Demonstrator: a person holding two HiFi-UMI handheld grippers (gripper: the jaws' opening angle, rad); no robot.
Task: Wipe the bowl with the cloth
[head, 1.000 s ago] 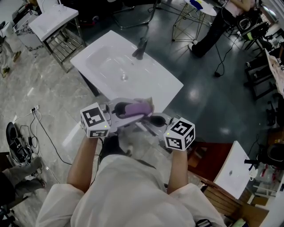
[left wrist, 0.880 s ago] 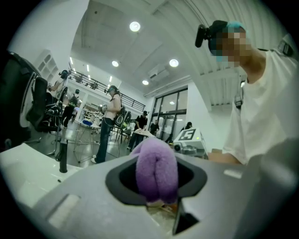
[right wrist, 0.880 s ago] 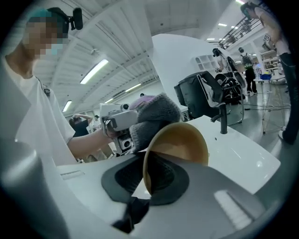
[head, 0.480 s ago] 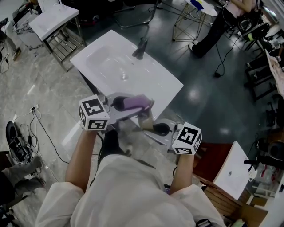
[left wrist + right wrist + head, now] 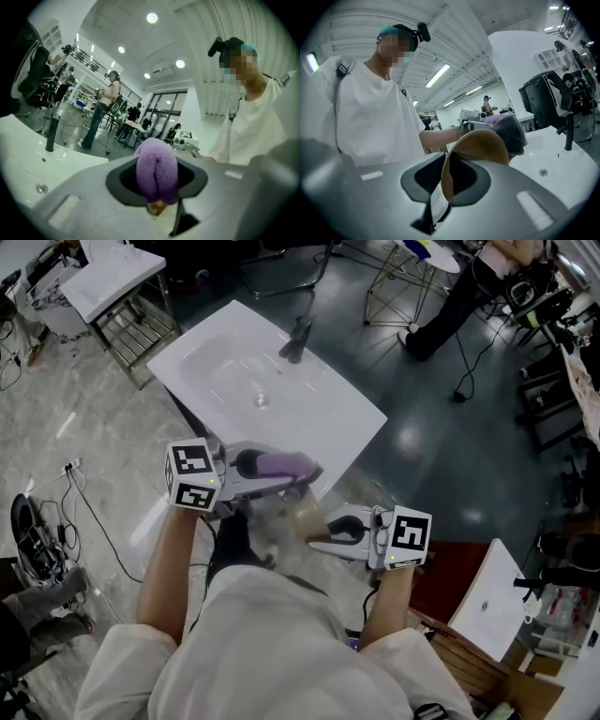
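White ceramic washbasin (image 5: 319, 413) on a metal stand is the biggest item, set diagonally on a dark glossy floor (image 5: 441, 446); everything else is placed against it. Operator's white shirt (image 5: 272, 643) fills the frame bottom on the near side of the washbasin, both forearms reaching toward its near edge. Left hand-held gripper (image 5: 302, 472) is over the washbasin's near edge, pointing roughly level along that edge, with its marker cube (image 5: 192, 486) at the back end, off the near-left corner. Its jaws are clamped on the purple cloth (image 5: 157, 173): a fluffy wad bunched between the pads and bulging out past them. Right hand-held gripper (image 5: 321, 526) is off the washbasin, just on the near side of its near edge, pointing toward the left one, with its own cube (image 5: 410, 535) further out from the washbasin. Its jaws have just been opening a bit, but the tan bowl (image 5: 480, 147) is between them: the pads pinch the bowl wall at the rim and the bowl hangs in the air, tipped up on edge. The bowl sits just off the washbasin's near edge, just beside the cloth. In the right gripper view the cloth is right behind the bowl's far rim; can't tell if they touch. Dark tap (image 5: 297, 341) stands at the washbasin's far edge and the drain (image 5: 263, 404) is mid-basin, both well apart from bowl and cloth.
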